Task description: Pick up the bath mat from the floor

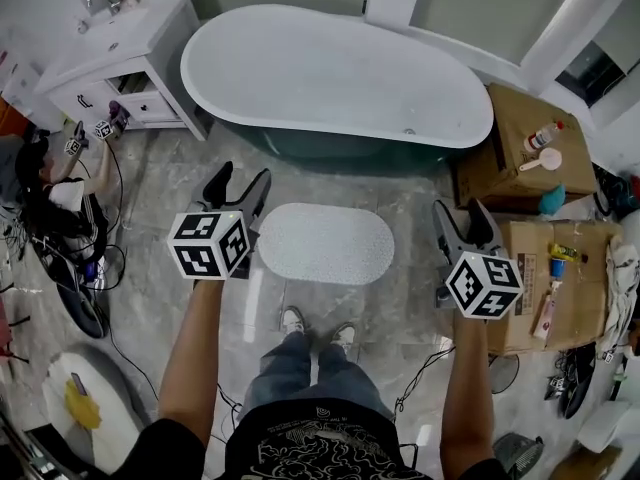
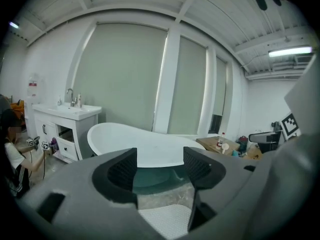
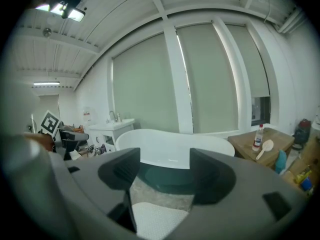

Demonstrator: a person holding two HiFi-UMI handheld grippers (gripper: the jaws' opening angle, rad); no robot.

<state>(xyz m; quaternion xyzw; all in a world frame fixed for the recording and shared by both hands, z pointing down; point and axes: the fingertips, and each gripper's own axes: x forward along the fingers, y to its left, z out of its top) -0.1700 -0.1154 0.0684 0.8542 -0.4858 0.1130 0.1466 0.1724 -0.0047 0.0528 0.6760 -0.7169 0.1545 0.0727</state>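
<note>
Bath mat (image 1: 326, 243) lay flat on the floor (image 1: 405, 303) between left gripper (image 1: 240, 180) and right gripper (image 1: 459, 213), untouched; both pairs of fingers stood released and empty, and the gripper views showed only part of it.

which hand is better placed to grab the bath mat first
Left, probably. In the head view the left gripper appears right beside one end of the bath mat, while the right gripper stands off from the other end with bare floor between. Both pairs of jaws are open and empty.
</note>
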